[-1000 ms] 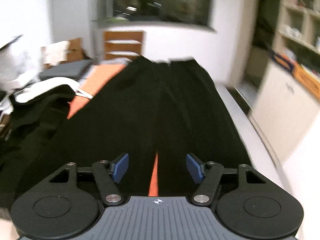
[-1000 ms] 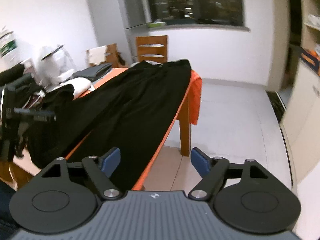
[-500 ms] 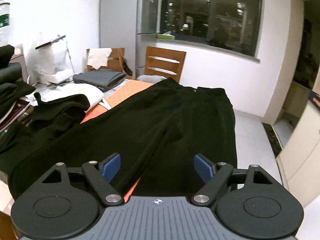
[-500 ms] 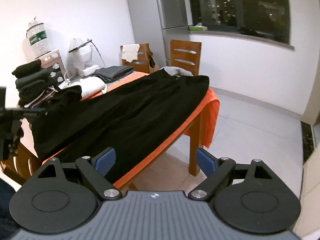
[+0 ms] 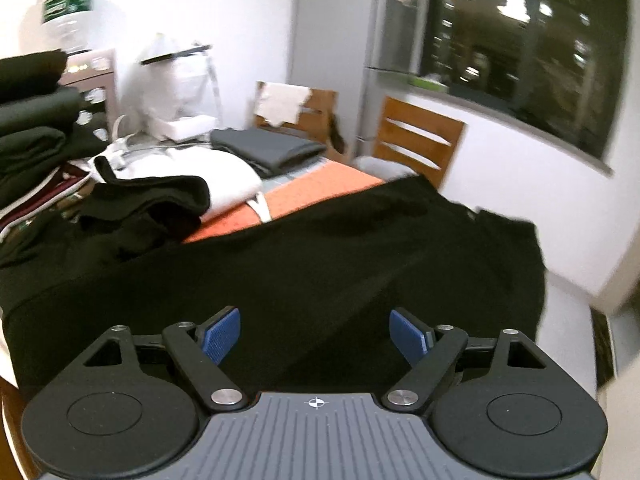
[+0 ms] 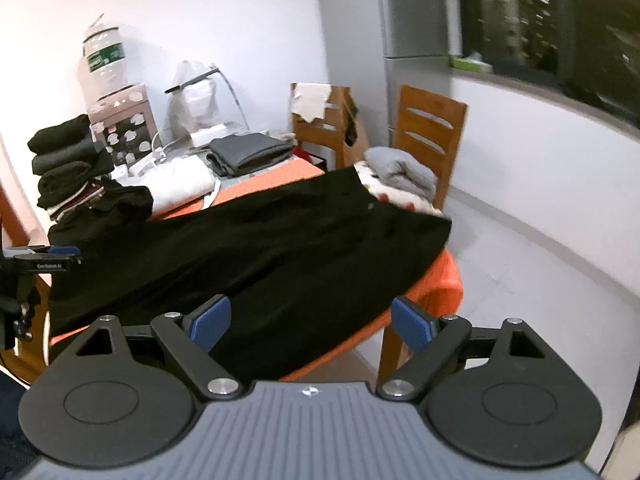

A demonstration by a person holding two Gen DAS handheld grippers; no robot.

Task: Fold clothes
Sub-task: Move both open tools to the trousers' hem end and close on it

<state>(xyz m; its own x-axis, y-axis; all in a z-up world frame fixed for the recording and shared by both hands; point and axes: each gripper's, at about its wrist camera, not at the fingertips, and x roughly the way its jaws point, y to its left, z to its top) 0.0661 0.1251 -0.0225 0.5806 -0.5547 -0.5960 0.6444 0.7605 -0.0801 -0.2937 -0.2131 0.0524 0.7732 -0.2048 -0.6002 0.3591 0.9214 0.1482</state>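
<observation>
Black trousers [image 5: 320,248] lie spread lengthwise on a table under an orange cloth [image 5: 312,188]. My left gripper [image 5: 316,336] hovers over their near end, open, with nothing between its blue pads [image 5: 220,334]. In the right wrist view the trousers [image 6: 260,248] run from near left to the far corner, where the orange cloth [image 6: 444,280] hangs over the edge. My right gripper [image 6: 311,324] is open and empty above the trousers' near side edge. The left gripper [image 6: 48,258] shows side-on at the far left.
A stack of folded dark clothes [image 6: 64,160] stands at the table's left, beside a crumpled black garment [image 5: 152,204], a white one [image 5: 224,176] and a folded grey one [image 5: 272,148]. Two wooden chairs [image 6: 432,128] stand beyond; grey clothing [image 6: 400,172] lies on one. Bare floor [image 6: 540,264] lies right.
Both views have swung so the table sits more to the left and the clothes stack has come into sight. The left jaws stand wider than a second ago. The right gripper has travelled along the table's side.
</observation>
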